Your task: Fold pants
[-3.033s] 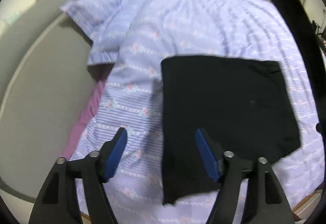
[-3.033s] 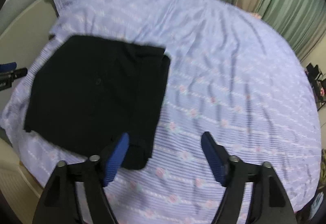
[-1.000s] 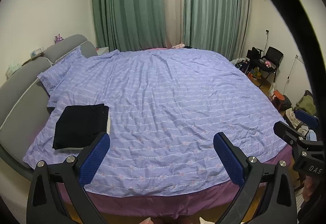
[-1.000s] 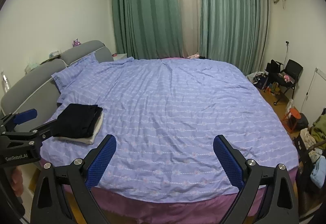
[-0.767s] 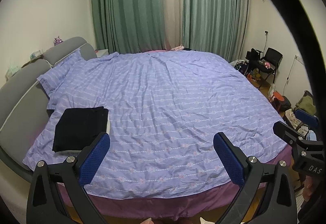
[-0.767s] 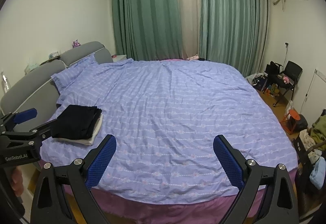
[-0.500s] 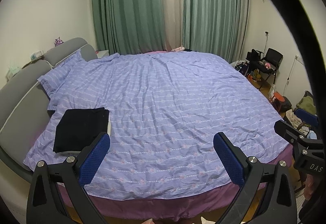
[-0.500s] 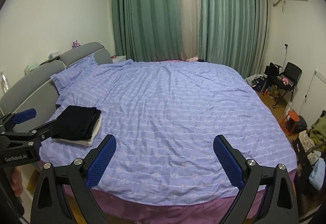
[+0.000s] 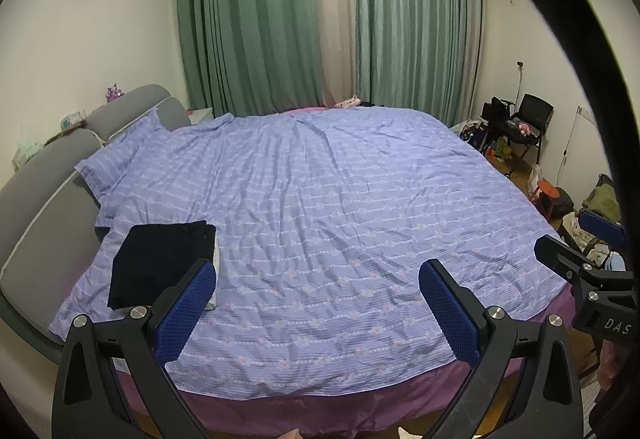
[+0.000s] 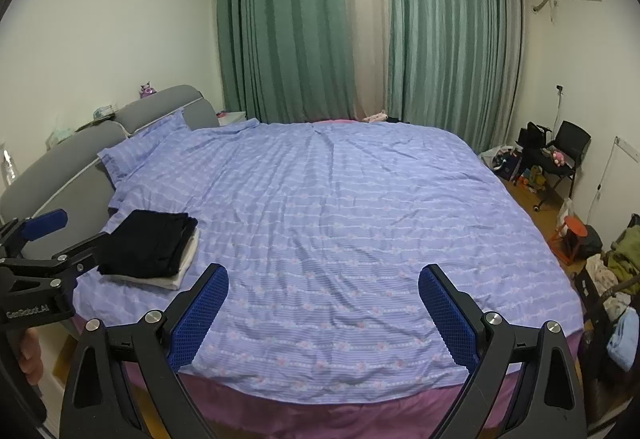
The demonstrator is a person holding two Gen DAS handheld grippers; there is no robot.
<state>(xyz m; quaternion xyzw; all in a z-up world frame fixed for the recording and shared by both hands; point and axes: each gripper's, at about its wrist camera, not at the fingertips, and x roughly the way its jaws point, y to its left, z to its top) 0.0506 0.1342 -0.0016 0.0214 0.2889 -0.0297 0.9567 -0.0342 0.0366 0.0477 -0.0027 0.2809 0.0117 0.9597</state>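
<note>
The folded black pants (image 9: pixel 160 259) lie on the near left part of the bed, on top of a folded white garment (image 10: pixel 176 273); the pants also show in the right wrist view (image 10: pixel 148 245). My left gripper (image 9: pixel 316 303) is open and empty, held back from the bed's near edge. My right gripper (image 10: pixel 322 309) is open and empty, also held back over the near edge. Each gripper shows at the side of the other's view.
A large bed with a lilac striped cover (image 9: pixel 340 207), a pillow (image 9: pixel 116 159) and a grey headboard (image 9: pixel 44 191) fills the room. Green curtains (image 10: pixel 300 31) hang behind. A chair (image 10: pixel 560 155), an orange stool (image 10: pixel 572 231) and piles of clothes (image 10: pixel 616 267) stand at the right.
Three seconds ago both grippers were close over the black pants; they have pulled far back from the bed. In the last second the views have barely shifted.
</note>
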